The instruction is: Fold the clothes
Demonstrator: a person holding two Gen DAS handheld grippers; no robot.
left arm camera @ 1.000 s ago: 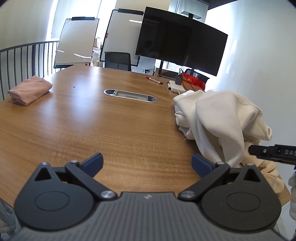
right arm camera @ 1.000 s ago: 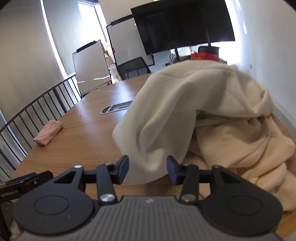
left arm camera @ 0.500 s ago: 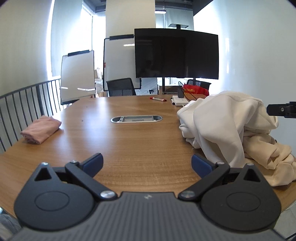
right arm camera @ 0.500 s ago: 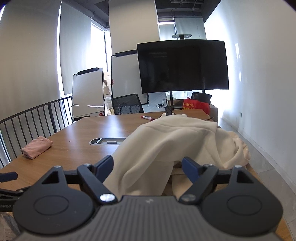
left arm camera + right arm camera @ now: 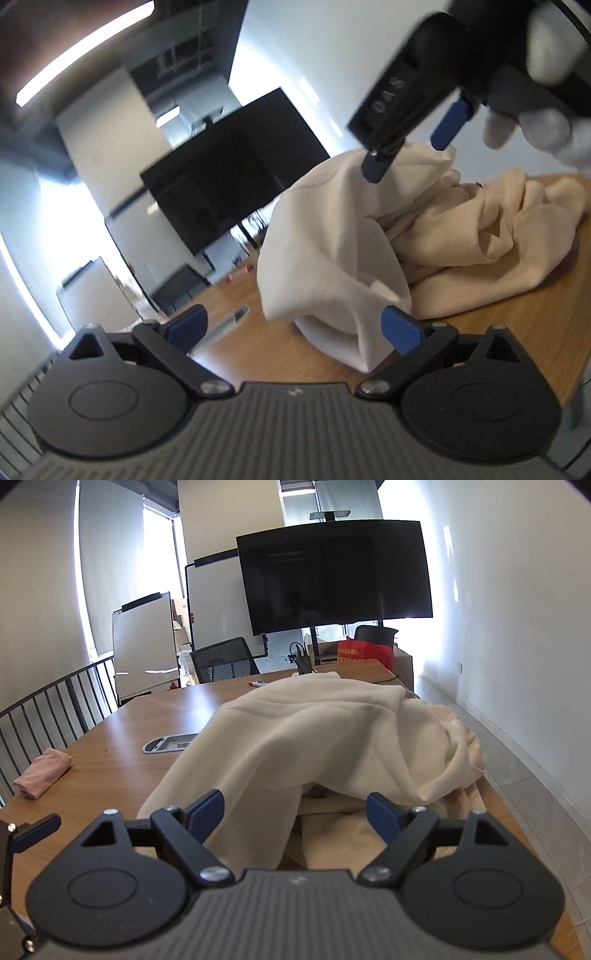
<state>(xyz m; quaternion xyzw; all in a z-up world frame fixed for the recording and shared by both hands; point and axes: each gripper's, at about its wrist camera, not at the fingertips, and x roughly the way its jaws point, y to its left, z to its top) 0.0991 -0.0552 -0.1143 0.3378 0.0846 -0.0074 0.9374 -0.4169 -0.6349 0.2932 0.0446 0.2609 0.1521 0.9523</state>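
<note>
Item: cream garment [image 5: 325,738], unfolded, heaped in loose folds on right-hand part of wooden desk [image 5: 147,723]; one white layer draped over a beige layer beneath.

Left tool [image 5: 291,326]: pads set wide, gripping nothing; lower fold of garment just ahead, near the right-side pad, contact impossible to tell. View tilted and blurred.

Right tool [image 5: 295,808]: pads spread wide, nothing pinched; near edge of garment lying between and beyond them. Seen also from left wrist view at upper right [image 5: 413,147], above top of heap, carried by white-gloved hand [image 5: 543,122].

Elsewhere on desk: folded pink cloth [image 5: 42,777] at far left edge, well apart from heap; oval cable hatch [image 5: 171,743] near centre; red marker [image 5: 259,682] at far end.

Surroundings: large dark screen [image 5: 332,576] on stand, two whiteboards [image 5: 144,642], mesh office chair [image 5: 221,664], black railing [image 5: 48,709] on left, red bag [image 5: 365,651] behind desk.
</note>
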